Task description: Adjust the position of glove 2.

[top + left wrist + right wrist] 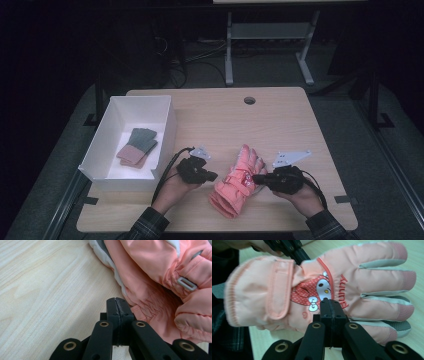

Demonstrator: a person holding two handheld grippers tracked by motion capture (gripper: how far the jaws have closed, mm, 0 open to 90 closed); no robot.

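1. The pink glove (239, 181) lies on the wooden table (280, 120), near its front edge and between the two grippers, with its cuff toward the person and its fingers pointing away. That is the last stop in this left-to-right pass, which begins at the far left.
2. A white box (116, 145) stands on the left part of the table, and its near wall reaches almost to the front edge. Inside it lie folded cloth pieces (137, 146), grey-green at the far end and pinkish brown at the near end.
3. Just right of the box, the left gripper (212, 176) is held in the person's left hand (172, 189) and points right toward the glove. In the left gripper view its jaws are pressed flat together with nothing between them. Their tip sits just beside the glove's gathered wrist (150, 307), at its edge; I cannot tell whether it touches.
4. The glove is salmon pink, with a cartoon patch (317, 291), a wrist strap (278, 287) and grey strips between its fingers.
5. On the right, the right gripper (256, 177) is held in the person's right hand (302, 197) and points left at the glove. In the right gripper view its jaws are closed on each other, gripping nothing, and their tip is at the glove's back just below the patch.
6. A round hole (249, 100) sits near the table's far edge.
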